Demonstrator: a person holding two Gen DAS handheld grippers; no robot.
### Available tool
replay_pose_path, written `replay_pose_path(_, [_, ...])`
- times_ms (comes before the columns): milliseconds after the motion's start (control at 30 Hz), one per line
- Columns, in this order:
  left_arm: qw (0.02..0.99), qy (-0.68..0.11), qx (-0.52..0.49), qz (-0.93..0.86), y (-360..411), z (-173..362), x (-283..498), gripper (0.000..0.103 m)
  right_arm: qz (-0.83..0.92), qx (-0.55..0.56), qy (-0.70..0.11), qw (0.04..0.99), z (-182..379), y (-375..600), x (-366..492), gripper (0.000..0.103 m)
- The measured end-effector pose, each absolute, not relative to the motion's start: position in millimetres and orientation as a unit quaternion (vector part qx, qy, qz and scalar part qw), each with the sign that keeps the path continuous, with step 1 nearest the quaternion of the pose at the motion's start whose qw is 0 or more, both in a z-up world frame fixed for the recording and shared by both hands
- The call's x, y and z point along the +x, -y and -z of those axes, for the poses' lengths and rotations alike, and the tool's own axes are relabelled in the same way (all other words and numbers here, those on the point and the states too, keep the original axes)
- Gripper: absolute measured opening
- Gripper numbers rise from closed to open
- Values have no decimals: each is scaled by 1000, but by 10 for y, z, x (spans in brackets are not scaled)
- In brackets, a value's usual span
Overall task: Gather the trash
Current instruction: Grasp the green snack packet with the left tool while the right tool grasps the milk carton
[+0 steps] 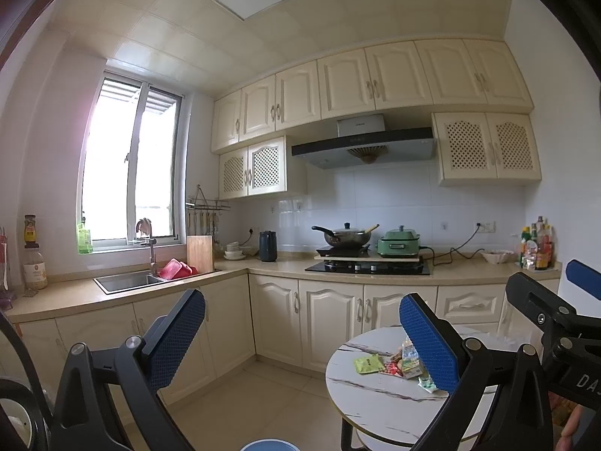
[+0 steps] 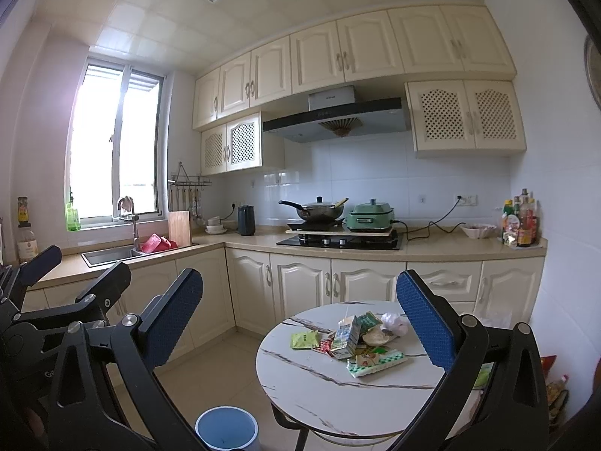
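On the round table (image 2: 319, 387) lies a heap of wrappers (image 2: 353, 338); beside it a blue bin (image 2: 226, 428). Left gripper (image 1: 300, 342) and right gripper (image 2: 300, 323) gape wide, empty.

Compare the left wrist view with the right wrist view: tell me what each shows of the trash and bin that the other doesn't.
Only the left wrist view: little, since its own finger hides most of the trash pile.
Only the right wrist view: the carton, the crumpled tissue, and the bin's whole open mouth, beside the table.
Both: the round table, the green packet, and open, empty fingers.
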State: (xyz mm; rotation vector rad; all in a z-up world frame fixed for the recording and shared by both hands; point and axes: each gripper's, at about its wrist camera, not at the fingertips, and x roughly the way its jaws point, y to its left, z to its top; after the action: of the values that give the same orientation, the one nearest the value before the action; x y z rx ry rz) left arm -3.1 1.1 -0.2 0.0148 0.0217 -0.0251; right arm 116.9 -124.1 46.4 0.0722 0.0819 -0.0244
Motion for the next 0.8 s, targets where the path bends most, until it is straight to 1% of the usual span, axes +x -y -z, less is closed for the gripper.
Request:
replay_pose_path(167, [1000,-5,15,23,41,57,70,102,13,34,-38,999,-434,1277,1202,103])
replay_pose_path(300, [999,-8,34,24,146,253,366,103,33,25,-32,999,-311,1399,1306,103])
replay_pose_path(500, [994,-80,27,67,250,676,1146,102,86,49,-50,994,48,1952,1581,103])
replay_pose_path(633, [990,-110,25,81,320,853,1576,102,115,67,-88,987,327,2300,1832,103])
replay_pose_path(800, [983,-160,53,78,441,988,2204,102,128,85,-136,979,678,2600,2174,103])
